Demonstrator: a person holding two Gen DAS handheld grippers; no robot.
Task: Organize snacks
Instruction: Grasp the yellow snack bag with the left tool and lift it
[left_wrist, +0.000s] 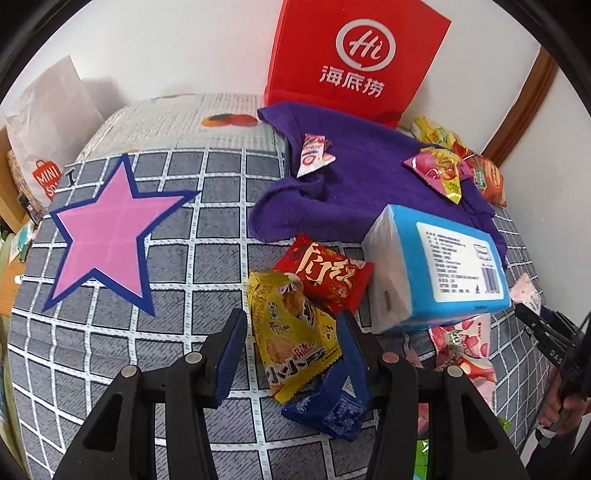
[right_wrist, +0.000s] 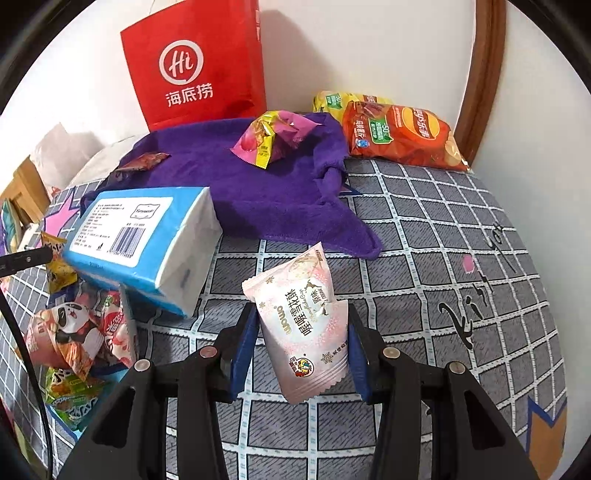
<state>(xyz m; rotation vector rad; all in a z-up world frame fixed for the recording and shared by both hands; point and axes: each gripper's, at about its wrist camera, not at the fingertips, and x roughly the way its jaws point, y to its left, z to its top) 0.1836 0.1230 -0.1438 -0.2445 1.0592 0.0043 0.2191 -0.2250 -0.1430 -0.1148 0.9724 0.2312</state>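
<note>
Right claw (right_wrist: 301, 345) pinching pale pink snowflake-print snack packet (right_wrist: 304, 325), lifted above checked grey bedspread (right_wrist: 424, 258). Left claw (left_wrist: 291, 347) spread astride yellow crinkled snack pouch (left_wrist: 290, 332), no pinch visible. Sorting barely begun: packets remain scattered over purple towel (right_wrist: 258, 184).

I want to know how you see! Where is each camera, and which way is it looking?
Left wrist camera: sits on the left gripper, looking down along its fingers at a yellow snack packet between them; the other hand shows at the right.
Right wrist camera: sits on the right gripper, looking down at the pink snack packet it grips.
Both see the red bag, purple towel and blue tissue pack.
</note>
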